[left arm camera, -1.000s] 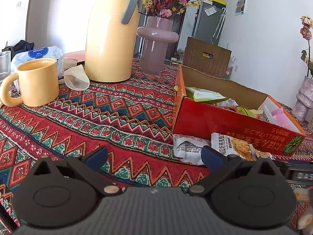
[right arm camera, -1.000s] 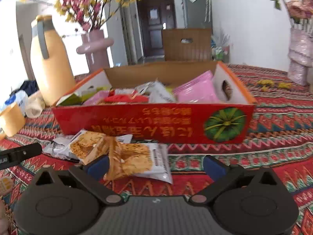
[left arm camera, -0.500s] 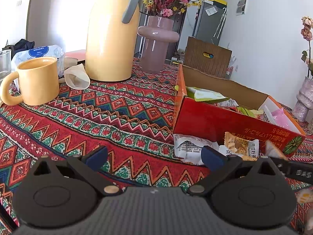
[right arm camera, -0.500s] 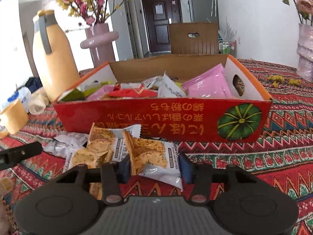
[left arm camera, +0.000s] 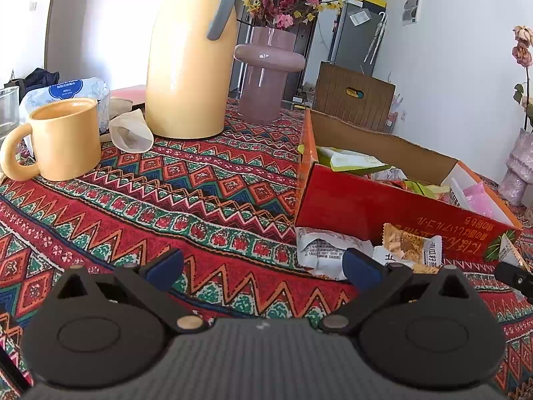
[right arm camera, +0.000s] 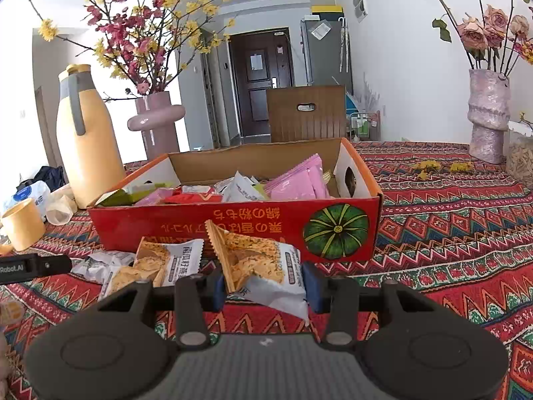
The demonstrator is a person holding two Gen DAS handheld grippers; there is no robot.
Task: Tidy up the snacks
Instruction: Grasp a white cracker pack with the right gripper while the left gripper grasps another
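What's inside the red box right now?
The red box holds loose snack packets: a pink pouch, a white packet, a red one, green ones. Whatever lies beneath them is covered.

Setting: home living area.
Evidence: patterned cloth (right arm camera: 449,220) on surface; flower vases (right arm camera: 488,116); entrance door (right arm camera: 263,83); refrigerator (right arm camera: 324,53); mug (left arm camera: 65,138); thermos jug (left arm camera: 190,56).
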